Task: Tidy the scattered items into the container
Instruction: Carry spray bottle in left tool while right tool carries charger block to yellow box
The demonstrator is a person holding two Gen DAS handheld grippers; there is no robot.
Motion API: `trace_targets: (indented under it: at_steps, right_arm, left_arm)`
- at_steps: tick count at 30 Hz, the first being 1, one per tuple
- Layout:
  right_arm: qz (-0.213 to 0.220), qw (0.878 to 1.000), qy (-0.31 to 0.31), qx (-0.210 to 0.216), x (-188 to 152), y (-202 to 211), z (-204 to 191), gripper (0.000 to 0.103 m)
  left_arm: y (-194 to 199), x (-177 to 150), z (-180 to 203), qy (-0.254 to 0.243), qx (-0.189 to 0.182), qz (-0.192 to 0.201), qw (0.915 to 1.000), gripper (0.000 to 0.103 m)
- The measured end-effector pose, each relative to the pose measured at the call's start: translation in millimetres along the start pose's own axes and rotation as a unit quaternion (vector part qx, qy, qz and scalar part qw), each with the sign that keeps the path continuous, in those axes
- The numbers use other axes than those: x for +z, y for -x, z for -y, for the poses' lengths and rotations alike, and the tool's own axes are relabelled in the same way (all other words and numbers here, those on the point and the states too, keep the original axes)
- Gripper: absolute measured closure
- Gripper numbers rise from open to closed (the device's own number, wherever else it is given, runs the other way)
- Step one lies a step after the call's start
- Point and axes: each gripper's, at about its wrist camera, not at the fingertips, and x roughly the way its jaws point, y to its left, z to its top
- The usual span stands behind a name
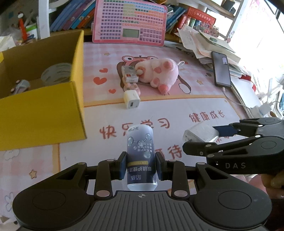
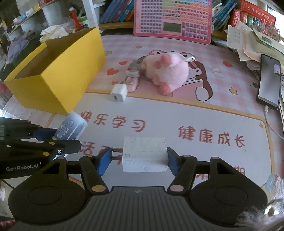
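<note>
The box (image 2: 58, 74) was bright yellow. Right of it sat a pink plush pig (image 2: 166, 71) with darker pink spots, on a pink checked mat (image 2: 204, 113) with red hearts and lettering.

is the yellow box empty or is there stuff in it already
Not empty. The left wrist view looks into the yellow box and shows a roll of tape and a small toy car on its floor.

A pink keyboard toy (image 1: 130, 22) is propped at twelve o'clock before shelved books (image 1: 74, 15); a phone (image 1: 221, 69) is laid against stacked papers (image 1: 200, 40) at two o'clock.
</note>
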Motion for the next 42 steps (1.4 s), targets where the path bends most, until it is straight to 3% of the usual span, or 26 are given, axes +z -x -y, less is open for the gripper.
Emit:
trace_targets:
  at_steps: [23, 42]
  right_arm:
    - [-0.007, 0.999, 0.033, 0.001, -29, 17, -132, 0.04]
    - [-0.009, 0.995, 0.095, 0.029, -32, 18, -232, 0.04]
  left_arm:
    - [80, -60, -88, 0.035, -0.026, 0.014, 0.9989, 0.072]
    - [141, -102, -160, 0.073, -0.012, 0.044, 0.9963, 0.072]
